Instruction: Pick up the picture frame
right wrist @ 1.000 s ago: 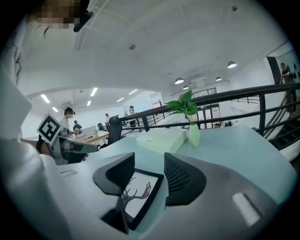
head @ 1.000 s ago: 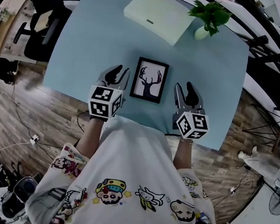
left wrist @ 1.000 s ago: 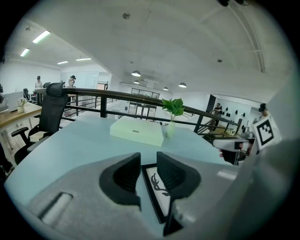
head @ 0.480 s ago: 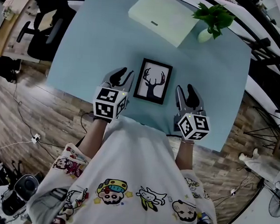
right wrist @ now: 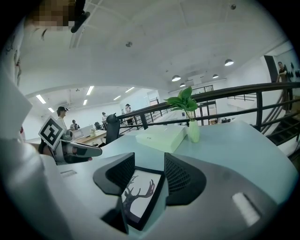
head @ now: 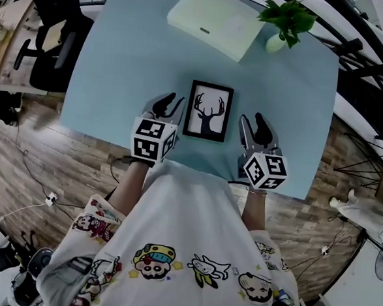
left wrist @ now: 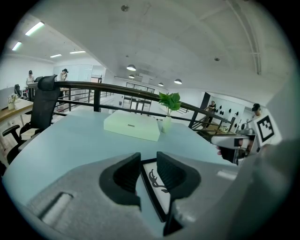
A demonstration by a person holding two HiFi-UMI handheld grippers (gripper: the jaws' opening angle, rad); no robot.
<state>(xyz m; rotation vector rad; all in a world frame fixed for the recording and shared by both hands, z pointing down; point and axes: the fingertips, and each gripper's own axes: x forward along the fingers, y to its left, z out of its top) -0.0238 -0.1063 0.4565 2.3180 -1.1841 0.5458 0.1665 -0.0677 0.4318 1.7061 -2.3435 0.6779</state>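
A black picture frame point(head: 208, 111) with a deer-antler silhouette lies flat on the light blue table point(head: 119, 65), near its front edge. My left gripper point(head: 167, 103) rests just left of the frame, open, with nothing between its jaws. My right gripper point(head: 253, 123) sits just right of the frame, also open and empty. In the left gripper view the frame point(left wrist: 158, 187) shows through the gap of the left gripper point(left wrist: 148, 161). The right gripper view has the frame point(right wrist: 138, 194) low between the jaws of the right gripper point(right wrist: 149, 165), lying beyond them.
A pale green flat box point(head: 216, 21) lies at the table's far side, with a potted plant in a white vase point(head: 286, 21) to its right. A black office chair point(head: 55, 48) stands off the left edge. Dark railings point(head: 361, 69) run along the right.
Only the head camera has shifted a little. Both grippers stay open beside the frame, which has not moved.
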